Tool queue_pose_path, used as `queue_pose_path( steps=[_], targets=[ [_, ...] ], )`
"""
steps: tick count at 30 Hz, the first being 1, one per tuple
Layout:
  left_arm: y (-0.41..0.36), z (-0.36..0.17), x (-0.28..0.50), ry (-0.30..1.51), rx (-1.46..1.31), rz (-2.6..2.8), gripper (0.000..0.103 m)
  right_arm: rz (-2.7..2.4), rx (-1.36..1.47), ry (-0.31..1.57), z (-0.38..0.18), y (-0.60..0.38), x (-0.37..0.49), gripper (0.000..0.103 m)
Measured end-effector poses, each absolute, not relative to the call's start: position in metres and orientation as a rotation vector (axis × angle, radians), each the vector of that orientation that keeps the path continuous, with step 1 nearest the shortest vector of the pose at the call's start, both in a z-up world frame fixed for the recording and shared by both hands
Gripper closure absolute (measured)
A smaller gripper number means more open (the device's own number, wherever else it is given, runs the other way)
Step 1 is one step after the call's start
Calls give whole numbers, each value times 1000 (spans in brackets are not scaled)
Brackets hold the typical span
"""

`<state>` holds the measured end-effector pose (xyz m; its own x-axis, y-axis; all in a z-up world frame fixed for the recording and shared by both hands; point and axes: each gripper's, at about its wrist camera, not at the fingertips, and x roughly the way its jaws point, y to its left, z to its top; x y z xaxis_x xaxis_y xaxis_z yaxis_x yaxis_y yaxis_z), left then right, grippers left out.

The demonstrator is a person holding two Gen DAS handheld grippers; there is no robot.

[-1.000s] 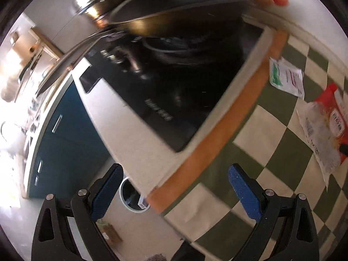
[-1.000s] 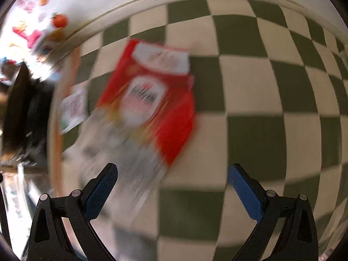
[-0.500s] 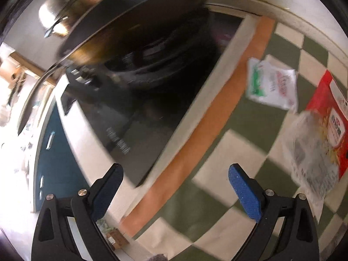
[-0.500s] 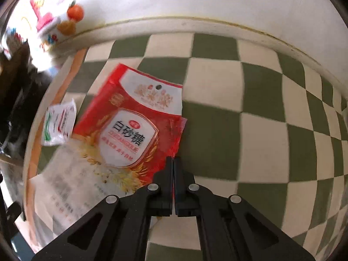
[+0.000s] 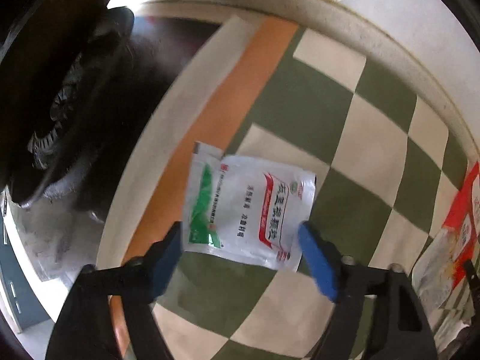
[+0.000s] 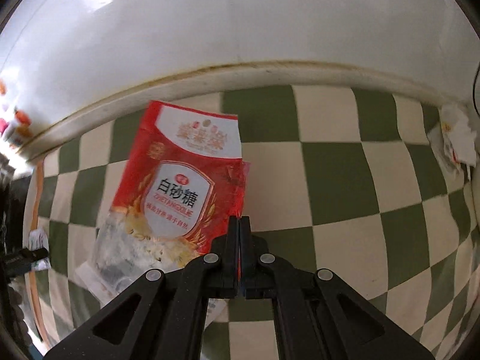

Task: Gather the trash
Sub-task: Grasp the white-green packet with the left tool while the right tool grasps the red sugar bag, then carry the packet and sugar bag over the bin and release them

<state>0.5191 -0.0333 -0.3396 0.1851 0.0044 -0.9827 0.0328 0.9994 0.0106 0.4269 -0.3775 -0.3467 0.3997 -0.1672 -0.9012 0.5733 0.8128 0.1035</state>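
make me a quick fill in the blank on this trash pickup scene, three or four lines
1. The right tongs are shut on the ____ sugar bag.
2. The left tongs are ____, straddling the white sachet.
3. The sachet lies partly on the cloth's ____ border.
4. The cloth's checks are cream and ____.

Missing words: red; open; orange; green

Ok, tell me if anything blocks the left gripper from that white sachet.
Nothing visible does. The white sachet lies flat on the checkered cloth, directly between the open blue fingers of the left gripper. The stove sits well off to one side.
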Motion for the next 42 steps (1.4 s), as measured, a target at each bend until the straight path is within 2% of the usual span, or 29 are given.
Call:
queue_pose_path(
  steps=[1, 2, 8, 9, 17, 24, 34, 42],
  targets=[
    [-34, -336, 519, 1373, 29, -25, 51, -487, 436, 1068, -350, -376, 428, 103],
    [-34, -333, 518, 1365, 25, -35, 72, -481, 433, 1073, -354, -373, 430, 103],
    [-39, -312, 505, 1320, 77, -38, 87, -417, 389, 1054, -341, -357, 432, 103],
    [-37, -304, 496, 1301, 83, -36, 97, -402, 381, 1041, -334, -355, 429, 103],
    [-21, -246, 432, 1201, 36, -48, 97, -262, 326, 920, -258, -314, 408, 103],
    [48, -210, 389, 1133, -33, -18, 97, -114, 271, 863, -180, -260, 383, 103],
    [174, -213, 278, 1112, -138, 94, 97, 149, 203, 864, -127, -124, 321, 103],
    [291, -218, 194, 1097, -253, 255, 97, 407, 130, 882, -106, 26, 248, 103]
  ],
)
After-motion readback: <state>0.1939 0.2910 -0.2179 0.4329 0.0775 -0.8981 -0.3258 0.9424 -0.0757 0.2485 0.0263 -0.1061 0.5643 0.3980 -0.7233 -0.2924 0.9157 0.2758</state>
